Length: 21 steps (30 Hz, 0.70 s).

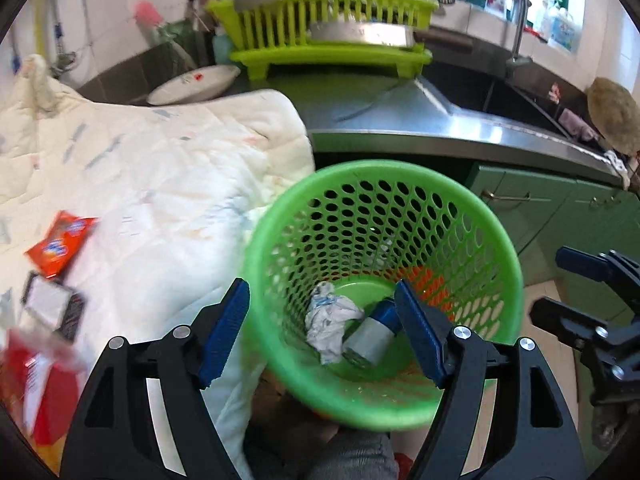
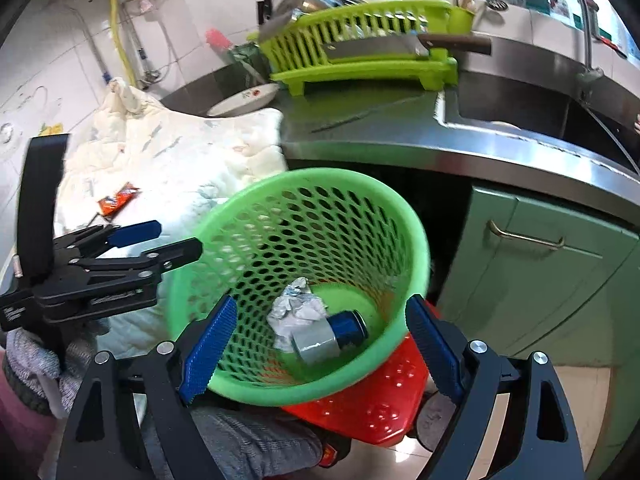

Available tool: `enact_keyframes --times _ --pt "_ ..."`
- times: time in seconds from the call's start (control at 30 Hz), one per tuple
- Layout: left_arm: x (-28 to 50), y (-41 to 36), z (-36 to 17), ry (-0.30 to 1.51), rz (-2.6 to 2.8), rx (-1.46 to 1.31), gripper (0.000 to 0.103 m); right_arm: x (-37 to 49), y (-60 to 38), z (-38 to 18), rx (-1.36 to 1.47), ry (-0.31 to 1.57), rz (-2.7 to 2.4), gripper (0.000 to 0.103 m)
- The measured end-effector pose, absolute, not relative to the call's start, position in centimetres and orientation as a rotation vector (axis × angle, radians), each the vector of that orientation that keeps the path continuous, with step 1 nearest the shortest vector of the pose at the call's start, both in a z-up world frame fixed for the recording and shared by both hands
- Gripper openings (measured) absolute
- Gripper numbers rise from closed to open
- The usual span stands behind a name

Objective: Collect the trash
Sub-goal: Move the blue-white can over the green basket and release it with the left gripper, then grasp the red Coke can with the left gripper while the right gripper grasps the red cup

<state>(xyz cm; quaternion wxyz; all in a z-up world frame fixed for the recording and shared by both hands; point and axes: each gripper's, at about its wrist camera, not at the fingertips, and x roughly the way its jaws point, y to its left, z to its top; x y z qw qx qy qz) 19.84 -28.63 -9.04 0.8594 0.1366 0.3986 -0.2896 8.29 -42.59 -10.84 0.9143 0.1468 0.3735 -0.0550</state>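
A green perforated basket point(image 1: 492, 240) point(image 2: 416, 240) stands below the counter edge. Inside lie a crumpled white paper point(image 1: 330, 320) point(image 2: 294, 308) and a blue and grey can point(image 1: 374, 332) point(image 2: 330, 336). My left gripper point(image 1: 322, 334) is open and empty over the basket mouth. My right gripper point(image 2: 320, 344) is open and empty over the basket too; it shows at the right edge of the left wrist view point(image 1: 580, 292). An orange wrapper point(image 1: 60, 242) point(image 2: 118, 200), a black and white packet point(image 1: 54, 306) and a red packet point(image 1: 40, 392) lie on the white quilted cloth point(image 1: 160, 168) point(image 2: 180, 152).
A steel counter point(image 1: 400, 116) holds a lime dish rack point(image 1: 328, 32) point(image 2: 360, 40), a white plate point(image 1: 192, 84) and a sink point(image 2: 540, 108). Green cabinet doors point(image 2: 540, 280) stand to the right. A red plastic stool point(image 2: 380, 400) sits under the basket.
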Motion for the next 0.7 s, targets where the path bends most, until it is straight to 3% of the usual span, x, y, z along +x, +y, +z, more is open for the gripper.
enact_keyframes --times 0.7 --pt "11.3 -7.3 1.3 0.597 -0.285 0.215 0.085 10.0 -28.5 -4.8 0.199 0.684 0.142 0.085"
